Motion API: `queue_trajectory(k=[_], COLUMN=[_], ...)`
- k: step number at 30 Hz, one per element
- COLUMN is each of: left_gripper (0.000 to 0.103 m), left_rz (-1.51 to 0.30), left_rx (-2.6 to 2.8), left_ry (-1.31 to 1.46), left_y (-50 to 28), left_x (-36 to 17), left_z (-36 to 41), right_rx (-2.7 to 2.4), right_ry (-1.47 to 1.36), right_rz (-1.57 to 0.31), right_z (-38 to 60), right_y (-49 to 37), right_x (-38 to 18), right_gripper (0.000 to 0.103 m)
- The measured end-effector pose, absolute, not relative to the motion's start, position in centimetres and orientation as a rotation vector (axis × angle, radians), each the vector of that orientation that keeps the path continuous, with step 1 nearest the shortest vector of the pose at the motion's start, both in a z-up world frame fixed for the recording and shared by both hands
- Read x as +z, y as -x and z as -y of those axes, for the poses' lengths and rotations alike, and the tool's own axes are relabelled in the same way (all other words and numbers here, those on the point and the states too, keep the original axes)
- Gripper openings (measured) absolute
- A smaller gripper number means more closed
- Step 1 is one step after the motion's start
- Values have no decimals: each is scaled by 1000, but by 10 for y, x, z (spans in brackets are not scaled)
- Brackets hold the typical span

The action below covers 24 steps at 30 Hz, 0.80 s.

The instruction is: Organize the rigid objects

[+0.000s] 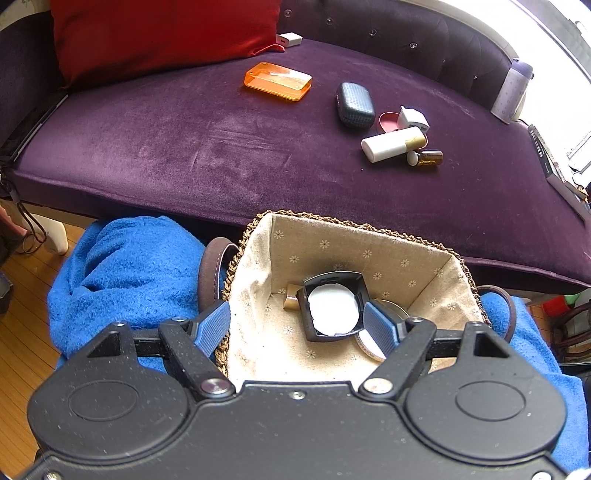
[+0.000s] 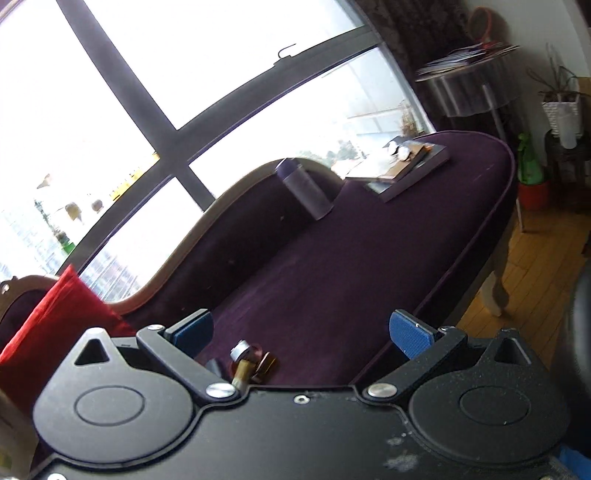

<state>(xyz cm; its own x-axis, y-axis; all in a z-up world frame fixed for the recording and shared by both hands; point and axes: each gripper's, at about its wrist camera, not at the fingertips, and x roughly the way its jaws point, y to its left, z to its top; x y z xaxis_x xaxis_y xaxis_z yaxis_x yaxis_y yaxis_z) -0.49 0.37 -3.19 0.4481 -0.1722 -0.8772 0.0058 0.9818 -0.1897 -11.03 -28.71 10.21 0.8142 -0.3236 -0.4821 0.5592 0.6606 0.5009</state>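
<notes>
Was a home, a living room by every sign: purple velvet chaise point(image 1: 184, 147) with tufted back and red cushion point(image 1: 155, 33), wide window point(image 2: 184, 74) behind, wooden floor point(image 2: 535, 266), round side table point(image 2: 469, 85) stacked with magazines, potted plants point(image 2: 532, 181) alongside.

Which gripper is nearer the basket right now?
Left. The left gripper hangs open over the basket; the right gripper is open over the couch, basket out of its view.

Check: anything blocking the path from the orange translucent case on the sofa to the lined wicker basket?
Nothing visible: bare purple cushion lies between the orange translucent case and the lined wicker basket, whose top is open.
</notes>
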Motion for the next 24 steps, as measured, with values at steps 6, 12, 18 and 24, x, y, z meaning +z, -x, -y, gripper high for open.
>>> queue_trajectory(k=[6, 12, 18, 24], left_gripper=[76, 82, 82, 82], left_rz=[-1103, -1070, -1055, -1038], left_rx=[-110, -70, -44, -46], left_ry=[171, 173, 161, 125], left_y=[5, 6, 6, 7], left_x=[-32, -24, -23, -19], left_z=[-4, -9, -11, -5], right_rx=[-742, -940, -1090, -967], right_ry=[-678, -580, -326, -207], right_rz=[-324, -282, -290, -305], right_z=[346, 376, 373, 338], right_y=[120, 137, 149, 140], right_x=[92, 77, 67, 77], right_gripper=[103, 103, 103, 103])
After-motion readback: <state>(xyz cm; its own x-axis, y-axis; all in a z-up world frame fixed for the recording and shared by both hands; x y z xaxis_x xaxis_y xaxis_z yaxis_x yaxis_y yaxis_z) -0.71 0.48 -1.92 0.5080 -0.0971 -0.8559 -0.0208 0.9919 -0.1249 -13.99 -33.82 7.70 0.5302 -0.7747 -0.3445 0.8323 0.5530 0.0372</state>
